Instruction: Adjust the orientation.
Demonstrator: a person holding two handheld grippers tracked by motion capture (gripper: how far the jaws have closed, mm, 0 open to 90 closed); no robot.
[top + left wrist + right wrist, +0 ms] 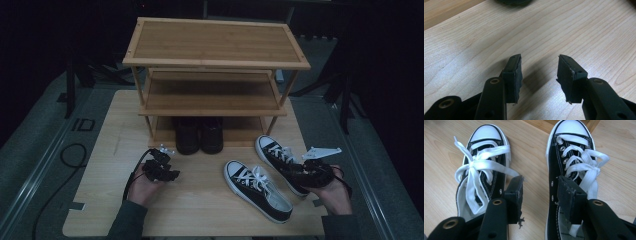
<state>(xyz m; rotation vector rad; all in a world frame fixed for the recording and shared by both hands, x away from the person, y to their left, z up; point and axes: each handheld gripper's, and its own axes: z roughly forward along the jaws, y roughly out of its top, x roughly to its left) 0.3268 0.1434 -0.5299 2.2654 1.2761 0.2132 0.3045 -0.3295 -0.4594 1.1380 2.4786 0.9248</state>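
Observation:
Two black canvas sneakers with white laces and toe caps lie side by side on the wooden board, toes pointing towards the rack: the left sneaker (257, 190) (482, 165) and the right sneaker (277, 157) (571, 152). My right gripper (300, 172) (540, 180) hovers open over the heel end of the pair. One jaw stands over the gap between the shoes, the other over the right sneaker's near side wall. My left gripper (167, 170) (540, 58) stands open over bare wood at the left, with nothing between its jaws.
A three-shelf bamboo shoe rack (215, 55) stands at the back of the wooden board (200, 210). A pair of dark shoes (199, 135) sits on its bottom shelf. Grey floor and a black cable (70, 155) lie to the left of the board.

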